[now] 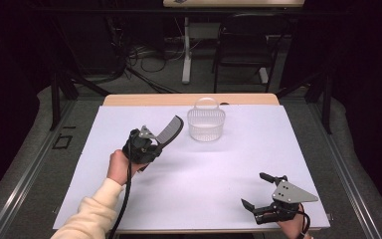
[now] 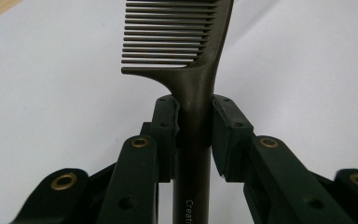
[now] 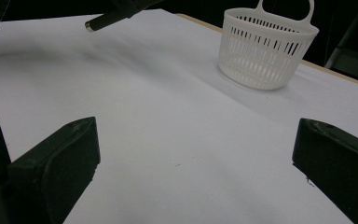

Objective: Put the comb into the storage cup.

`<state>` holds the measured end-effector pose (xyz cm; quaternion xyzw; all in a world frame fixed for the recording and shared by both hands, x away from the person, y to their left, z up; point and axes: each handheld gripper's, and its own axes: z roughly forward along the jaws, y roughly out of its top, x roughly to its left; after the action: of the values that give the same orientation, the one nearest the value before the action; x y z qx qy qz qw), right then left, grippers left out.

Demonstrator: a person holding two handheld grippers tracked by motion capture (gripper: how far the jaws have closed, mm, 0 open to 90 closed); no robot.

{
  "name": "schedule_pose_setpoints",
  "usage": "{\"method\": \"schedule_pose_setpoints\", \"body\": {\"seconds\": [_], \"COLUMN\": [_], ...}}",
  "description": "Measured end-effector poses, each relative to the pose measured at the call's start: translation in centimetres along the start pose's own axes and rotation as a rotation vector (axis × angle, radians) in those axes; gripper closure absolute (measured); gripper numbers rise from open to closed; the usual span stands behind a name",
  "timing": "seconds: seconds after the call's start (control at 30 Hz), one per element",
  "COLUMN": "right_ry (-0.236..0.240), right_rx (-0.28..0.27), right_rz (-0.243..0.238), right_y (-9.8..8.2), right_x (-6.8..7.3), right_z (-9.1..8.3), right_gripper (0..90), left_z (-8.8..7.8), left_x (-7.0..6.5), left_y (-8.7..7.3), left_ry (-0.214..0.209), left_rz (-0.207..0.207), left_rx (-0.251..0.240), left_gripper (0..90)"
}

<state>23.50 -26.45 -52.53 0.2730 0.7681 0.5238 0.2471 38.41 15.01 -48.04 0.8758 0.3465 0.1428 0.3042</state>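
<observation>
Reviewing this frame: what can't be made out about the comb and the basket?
- comb: its tip is cut off by the top edge of the left gripper view; handle print cut off at the bottom.
- basket: inside hidden by its wall in the right gripper view; too small to judge in the high view.

tabletop (image 1: 194,174): wooden, covered by white sheet (image 1: 229,149) | on sheet: white slotted basket (image 1: 206,123), upright, near far edge | wood strip bare along far edge

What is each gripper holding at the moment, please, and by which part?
The left gripper grips the comb by its handle; the right gripper holds nothing.
</observation>
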Motion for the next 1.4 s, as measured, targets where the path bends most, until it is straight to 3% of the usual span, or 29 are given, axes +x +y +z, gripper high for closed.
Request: {"method": "schedule_pose_setpoints", "body": {"seconds": [0.67, 1.4], "right_ry": [-0.007, -0.005], "right_rx": [-0.001, -0.001], "right_rz": [0.000, -0.002], "right_y": [0.0, 0.0], "right_x": [0.0, 0.0], "right_z": [0.0, 0.0], "right_gripper": [0.1, 0.1], "left_z": [0.2, 0.4], "left_x": [-0.1, -0.2], "left_y": [1.1, 2.6], "left_ry": [-0.029, -0.023], "left_rz": [-0.001, -0.020], "left_rx": [-0.042, -0.151], "left_gripper": [72.4, 72.3]}}
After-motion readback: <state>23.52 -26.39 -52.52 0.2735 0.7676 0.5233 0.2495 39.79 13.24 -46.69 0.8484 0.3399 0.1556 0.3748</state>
